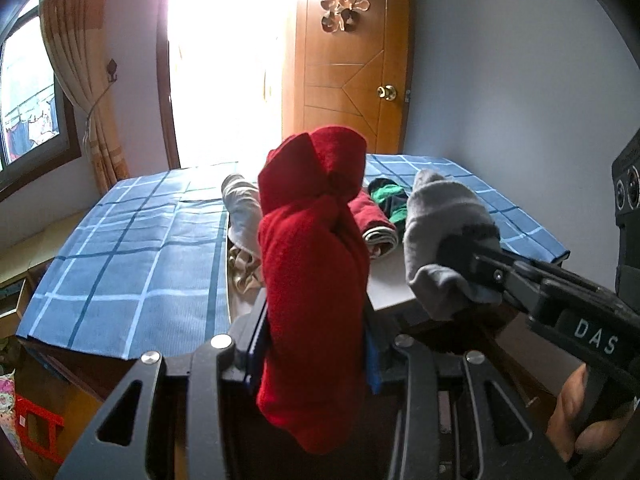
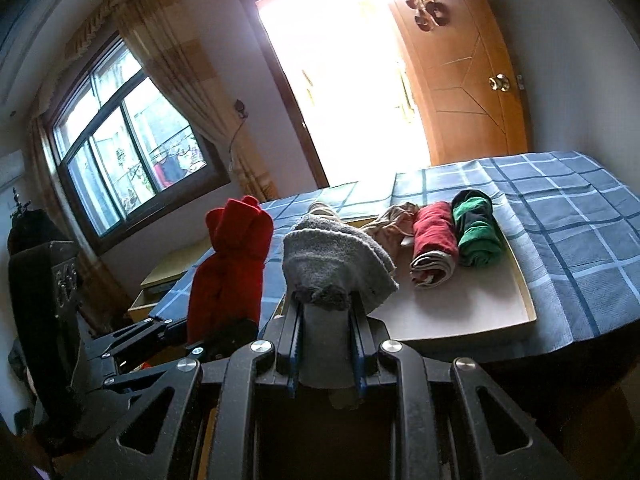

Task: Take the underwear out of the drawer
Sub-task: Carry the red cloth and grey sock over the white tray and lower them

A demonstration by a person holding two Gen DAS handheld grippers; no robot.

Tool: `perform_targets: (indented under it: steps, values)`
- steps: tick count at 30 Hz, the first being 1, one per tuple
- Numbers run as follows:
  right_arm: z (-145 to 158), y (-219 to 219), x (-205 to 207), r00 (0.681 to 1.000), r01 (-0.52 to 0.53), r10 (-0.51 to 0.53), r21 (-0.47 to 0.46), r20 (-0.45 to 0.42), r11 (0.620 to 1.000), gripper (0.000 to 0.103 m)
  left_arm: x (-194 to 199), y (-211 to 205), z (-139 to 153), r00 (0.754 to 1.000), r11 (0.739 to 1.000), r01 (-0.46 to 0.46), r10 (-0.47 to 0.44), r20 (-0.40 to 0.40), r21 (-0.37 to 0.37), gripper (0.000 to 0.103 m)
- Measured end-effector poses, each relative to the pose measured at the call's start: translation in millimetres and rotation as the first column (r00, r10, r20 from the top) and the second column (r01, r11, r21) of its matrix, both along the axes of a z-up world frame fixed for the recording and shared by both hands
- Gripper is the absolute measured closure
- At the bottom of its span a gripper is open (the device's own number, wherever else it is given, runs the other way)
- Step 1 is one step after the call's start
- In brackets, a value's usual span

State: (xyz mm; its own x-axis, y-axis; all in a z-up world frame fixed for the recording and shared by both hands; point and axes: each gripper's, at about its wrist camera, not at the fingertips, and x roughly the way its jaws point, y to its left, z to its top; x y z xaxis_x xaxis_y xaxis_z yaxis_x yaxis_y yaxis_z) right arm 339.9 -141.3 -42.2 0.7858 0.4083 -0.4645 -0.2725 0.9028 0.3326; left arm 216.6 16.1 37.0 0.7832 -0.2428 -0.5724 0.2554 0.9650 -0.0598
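Note:
My left gripper (image 1: 316, 344) is shut on a rolled red underwear (image 1: 312, 240), held upright above the near edge of the bed; it also shows in the right wrist view (image 2: 230, 268). My right gripper (image 2: 326, 344) is shut on a rolled grey underwear (image 2: 336, 264), seen in the left wrist view (image 1: 444, 240) to the right of the red one. A shallow drawer tray (image 2: 480, 304) lies on the blue checked bed cover (image 2: 580, 232). In it lie a dark red roll (image 2: 434, 240), a green and black roll (image 2: 478, 232) and a beige piece (image 2: 394, 224).
A wooden door (image 1: 348, 80) stands open behind the bed with strong light beside it. A window with curtains (image 2: 132, 140) is on the left wall. A dark speaker box (image 2: 44, 320) stands at the left. A red stool (image 1: 38, 428) is on the floor.

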Motion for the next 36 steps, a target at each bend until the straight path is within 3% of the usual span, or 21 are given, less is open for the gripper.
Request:
perform_targets:
  steps: [14,36]
  values:
    - [-12.1,2.8,45.9,0.999,0.041,-0.042,-0.038,-0.019,0.998,0.080,56.4,-7.3,-13.3,0.999,1.000,-0.026,0.026,-0.033,0.004,0.065]
    - [-57.4,7.2,118.4,0.986,0.082,-0.093,-0.085,-0.140,0.993,0.080,124.3,-18.1,-48.8,0.990,0.997,-0.077,0.080,-0.118,0.028,0.065]
